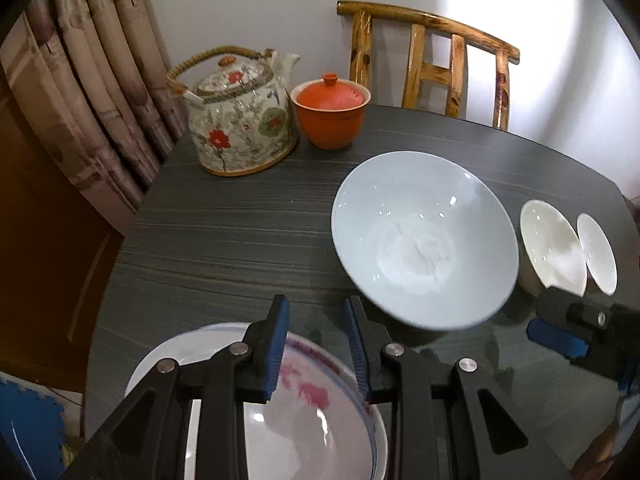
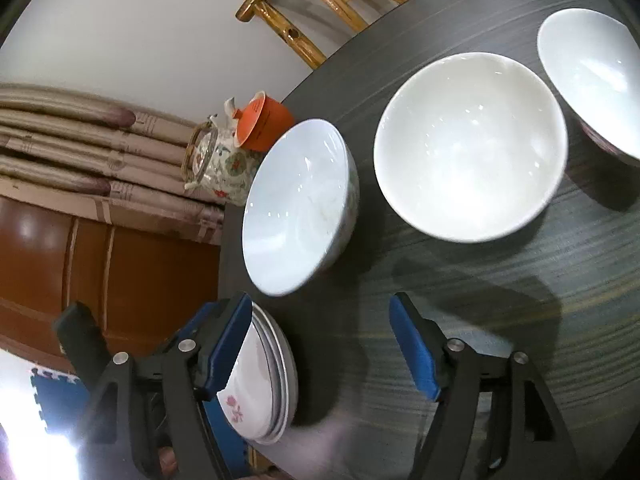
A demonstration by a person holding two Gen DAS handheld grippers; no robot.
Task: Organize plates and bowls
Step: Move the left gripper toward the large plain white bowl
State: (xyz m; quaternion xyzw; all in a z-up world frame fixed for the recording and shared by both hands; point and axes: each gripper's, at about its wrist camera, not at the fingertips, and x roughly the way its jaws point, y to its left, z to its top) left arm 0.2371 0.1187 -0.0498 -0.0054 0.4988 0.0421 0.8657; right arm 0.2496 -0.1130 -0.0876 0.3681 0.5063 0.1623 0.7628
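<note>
From the left wrist, the left gripper (image 1: 316,344) hovers with its jaws narrowly parted and empty above the plate stack (image 1: 160,356) at the near table (image 1: 240,232) edge; the pale blue bowl (image 1: 424,236) sits just beyond, glossy with a whitish patch in its bottom. From the right wrist, the right gripper (image 2: 320,344) gapes wide, empty, its left finger overlapping the flower-printed stack, and the white bowl (image 2: 472,144) sits between two others. A careless nudge there could push the stack off the edge
</note>
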